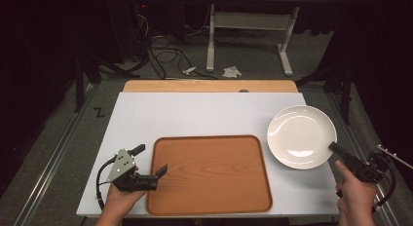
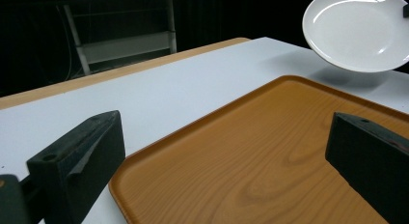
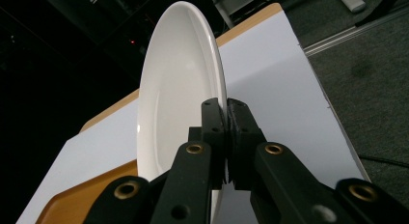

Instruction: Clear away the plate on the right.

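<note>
the right gripper (image 3: 225,119) is clamped on the white plate's (image 1: 302,136) near rim, apparently lifted off the table (image 1: 195,114). left gripper (image 1: 151,162) gapes over the wooden tray (image 1: 209,175). next: carry plate onto tray.

We lose the tray's (image 2: 251,161) near corner and right side at the picture's edge in the left gripper view, and the plate (image 2: 359,28) beyond the tray is clipped at the top and right. In the right gripper view the plate's (image 3: 178,89) lower rim sits hidden behind the right gripper (image 3: 225,137), whose fingers (image 3: 212,122) cover the spot they pinch.
</note>
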Available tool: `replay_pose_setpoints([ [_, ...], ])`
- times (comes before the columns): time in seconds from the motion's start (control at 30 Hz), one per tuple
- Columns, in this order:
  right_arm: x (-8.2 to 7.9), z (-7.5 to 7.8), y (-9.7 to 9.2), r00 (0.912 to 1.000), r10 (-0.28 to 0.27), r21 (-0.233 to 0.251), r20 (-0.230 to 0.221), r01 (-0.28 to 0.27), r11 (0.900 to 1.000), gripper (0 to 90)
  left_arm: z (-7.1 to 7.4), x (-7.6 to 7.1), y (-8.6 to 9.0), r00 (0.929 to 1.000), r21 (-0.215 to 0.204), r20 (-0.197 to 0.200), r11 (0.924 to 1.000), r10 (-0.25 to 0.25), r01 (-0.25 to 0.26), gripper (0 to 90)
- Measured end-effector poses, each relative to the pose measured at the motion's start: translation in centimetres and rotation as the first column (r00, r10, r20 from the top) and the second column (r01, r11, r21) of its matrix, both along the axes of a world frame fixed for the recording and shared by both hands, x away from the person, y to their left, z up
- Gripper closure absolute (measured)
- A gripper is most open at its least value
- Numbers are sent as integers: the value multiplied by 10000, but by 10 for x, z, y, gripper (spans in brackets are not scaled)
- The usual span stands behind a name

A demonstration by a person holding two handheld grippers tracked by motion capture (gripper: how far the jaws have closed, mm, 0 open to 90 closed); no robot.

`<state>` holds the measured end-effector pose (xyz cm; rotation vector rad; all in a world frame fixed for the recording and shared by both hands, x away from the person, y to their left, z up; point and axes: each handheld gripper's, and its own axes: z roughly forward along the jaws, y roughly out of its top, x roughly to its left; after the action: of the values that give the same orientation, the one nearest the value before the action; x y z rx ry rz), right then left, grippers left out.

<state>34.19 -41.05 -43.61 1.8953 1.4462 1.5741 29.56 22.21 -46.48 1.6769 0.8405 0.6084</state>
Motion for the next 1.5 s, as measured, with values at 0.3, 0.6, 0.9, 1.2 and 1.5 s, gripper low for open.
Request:
replay_pose_setpoints([
  [0.3,-1,6,3,9996,119,161,269,-123,9998,898,0,0,1,10000,-33,68,10000,-45,45,10],
  [0.6,-1,9,7,9982,450,332,391,-463,9984,898,2,-1,2,9997,-17,137,9998,191,-191,2],
  [0.9,2,11,21,9936,1077,507,352,-1094,9927,898,2,-1,3,9995,-71,130,9996,290,-289,1],
  [1.2,6,12,43,9838,1760,490,335,-1775,9829,897,1,1,3,9998,35,103,9999,140,-141,1],
  [1.5,10,8,67,9656,2592,756,208,-2600,9626,897,3,-2,3,9995,-45,258,9998,196,-195,1],
])
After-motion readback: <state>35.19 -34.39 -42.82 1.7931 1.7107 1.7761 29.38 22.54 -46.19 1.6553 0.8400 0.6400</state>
